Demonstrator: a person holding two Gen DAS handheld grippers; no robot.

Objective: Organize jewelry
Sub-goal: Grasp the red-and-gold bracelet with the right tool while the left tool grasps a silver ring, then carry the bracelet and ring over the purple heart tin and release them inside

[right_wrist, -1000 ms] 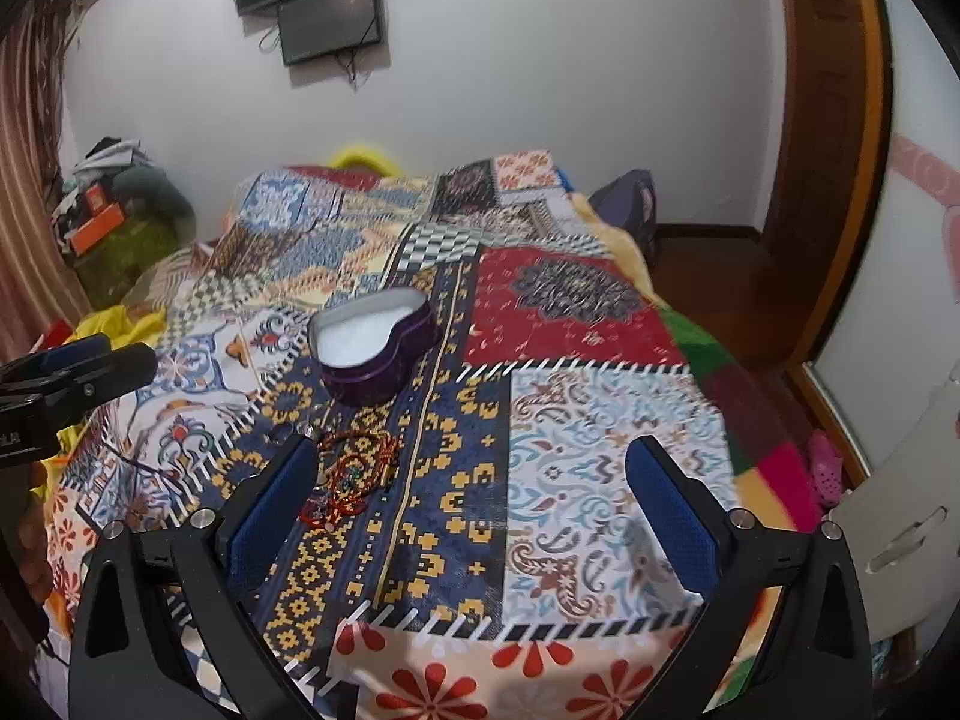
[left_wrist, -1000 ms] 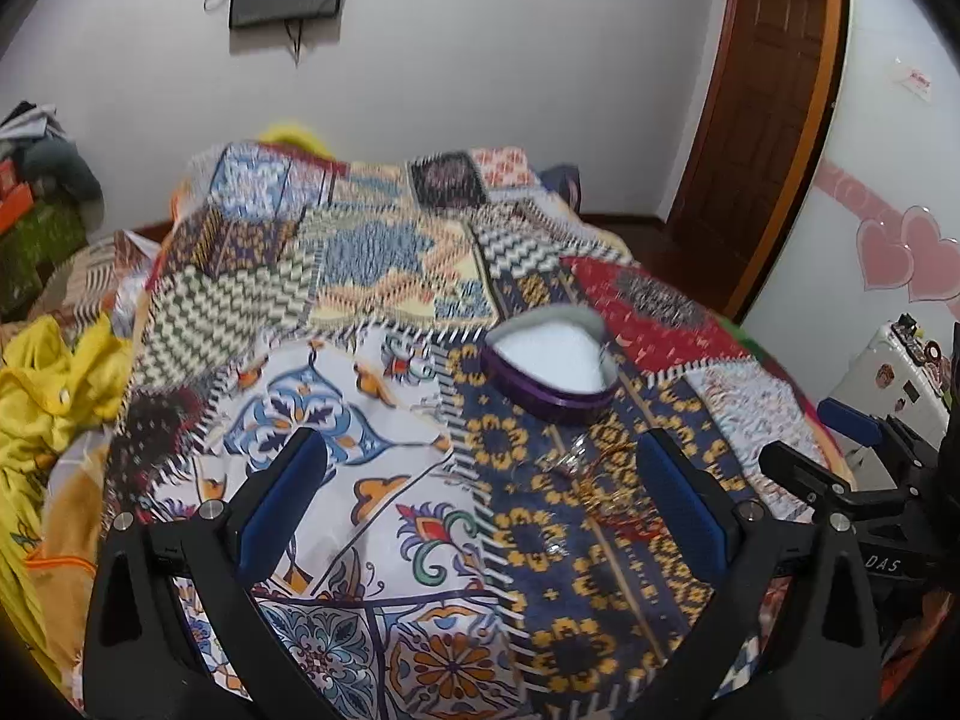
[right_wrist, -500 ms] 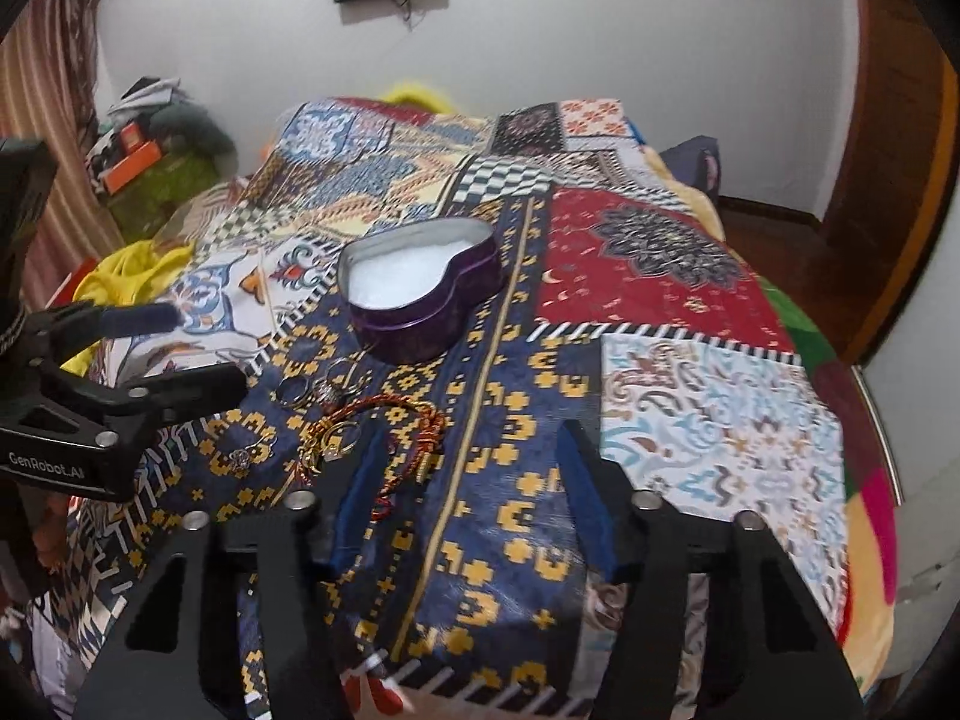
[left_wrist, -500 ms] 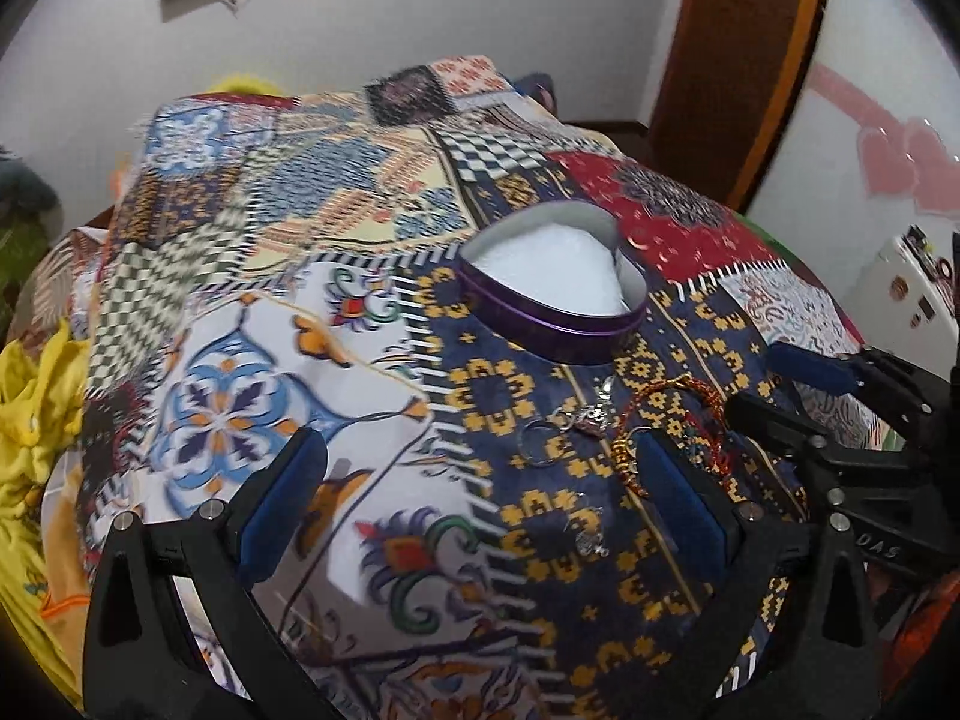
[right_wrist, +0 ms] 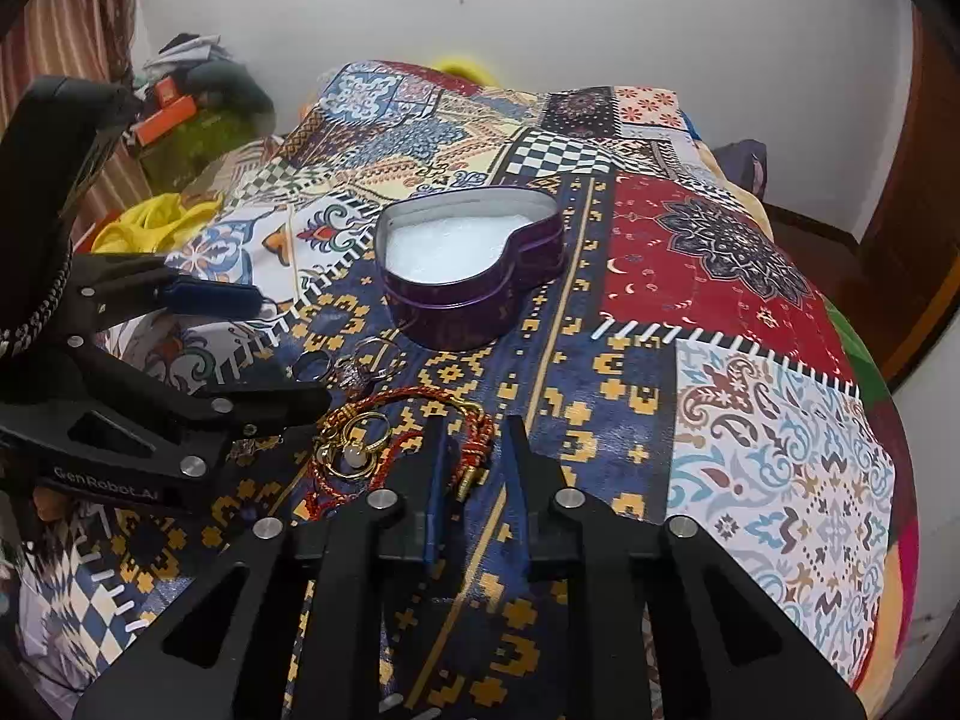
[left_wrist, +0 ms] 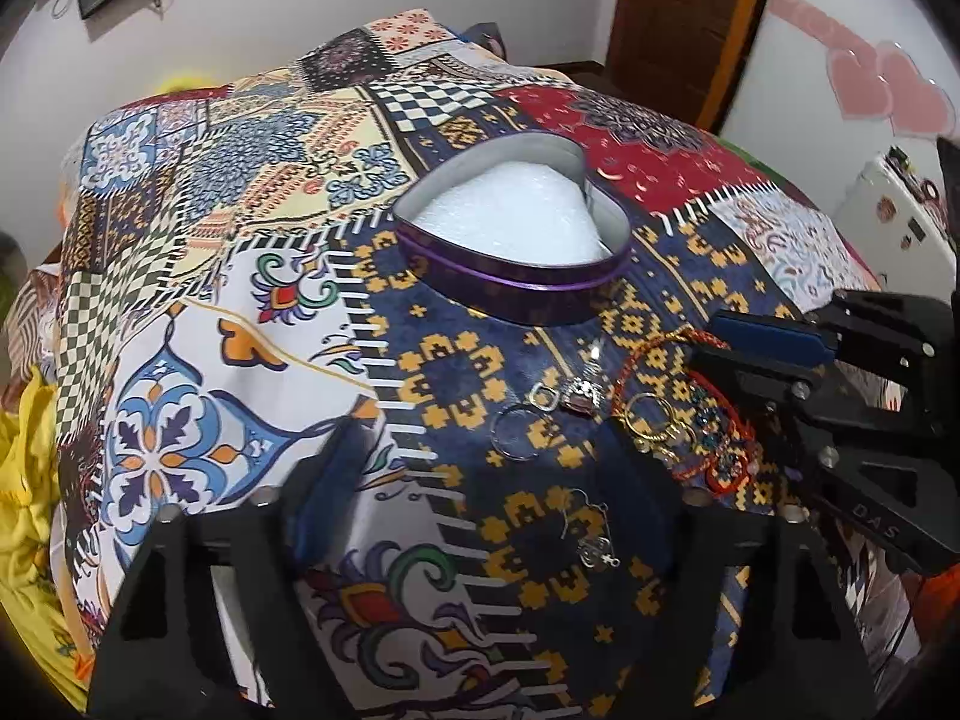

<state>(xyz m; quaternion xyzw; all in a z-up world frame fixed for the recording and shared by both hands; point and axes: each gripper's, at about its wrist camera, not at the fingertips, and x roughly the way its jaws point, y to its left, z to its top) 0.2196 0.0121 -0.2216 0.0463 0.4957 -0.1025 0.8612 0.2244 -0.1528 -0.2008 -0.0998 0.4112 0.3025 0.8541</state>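
Observation:
A purple heart-shaped tin [left_wrist: 516, 252] with white padding stands open on the patchwork bedspread; it also shows in the right wrist view [right_wrist: 471, 267]. Jewelry lies in front of it: silver rings [left_wrist: 543, 405], a silver earring [left_wrist: 591, 540], gold rings [right_wrist: 354, 444] and a red cord bracelet [right_wrist: 444, 420]. My right gripper [right_wrist: 474, 456] has narrowed around the bracelet's gold-tipped end, with a small gap still between the jaws. My left gripper [left_wrist: 498, 468] is open and empty, low over the silver pieces.
The patchwork bedspread [right_wrist: 720, 276] covers the bed. Yellow cloth [left_wrist: 24, 480] lies at the left edge. Clutter [right_wrist: 192, 102] sits by the far left wall. A wooden door [left_wrist: 678, 12] and a white cabinet [left_wrist: 888, 204] are at the right.
Both grippers moved down and forward toward the jewelry. The right gripper's jaws closed from wide open to a narrow gap around the red bracelet. The left gripper stayed open.

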